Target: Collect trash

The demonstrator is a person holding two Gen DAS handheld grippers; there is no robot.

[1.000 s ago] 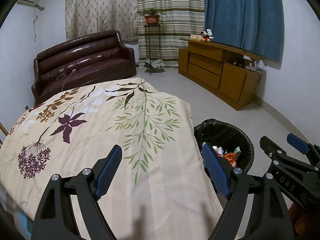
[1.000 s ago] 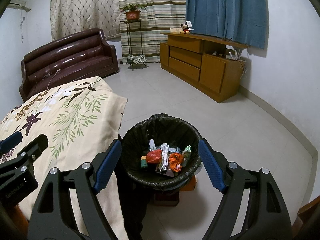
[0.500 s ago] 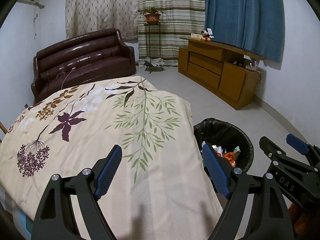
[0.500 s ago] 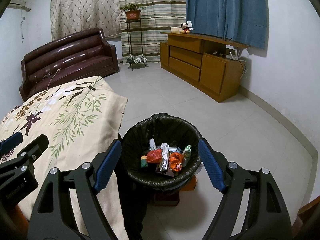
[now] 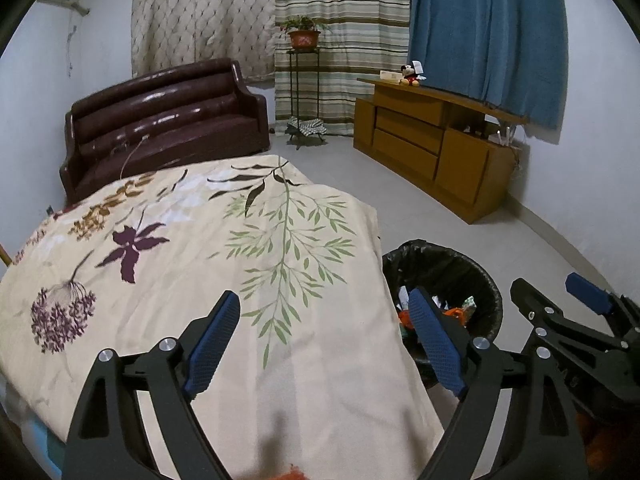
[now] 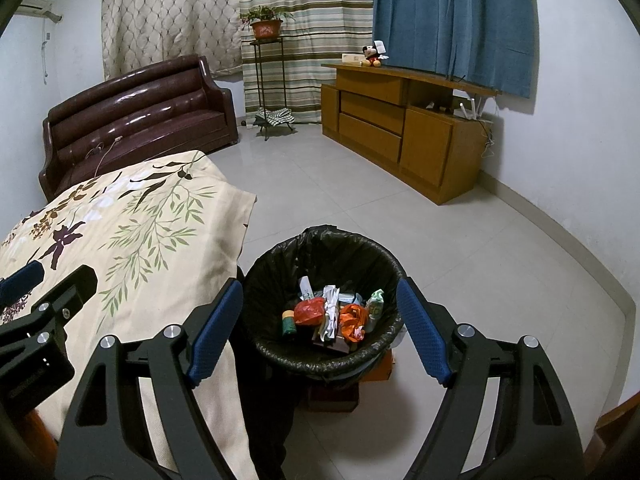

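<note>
A bin lined with a black bag stands on the floor beside the cloth-covered surface. Trash fills its bottom: orange and red wrappers, white paper, a small green can. My right gripper hangs over the bin, open, with nothing between its fingers. My left gripper hovers above the floral cloth; its jaws are opening and hold nothing. In the left wrist view the bin sits at the right, partly hidden behind the right finger, with the right gripper beyond it.
A brown leather sofa stands at the back left, a plant stand by the striped curtain, and a wooden cabinet along the right wall. Pale tiled floor spreads to the right of the bin. Something orange-brown lies under the bin.
The left gripper's jaws stand slightly wider apart than before. Nothing else has moved in either view.
</note>
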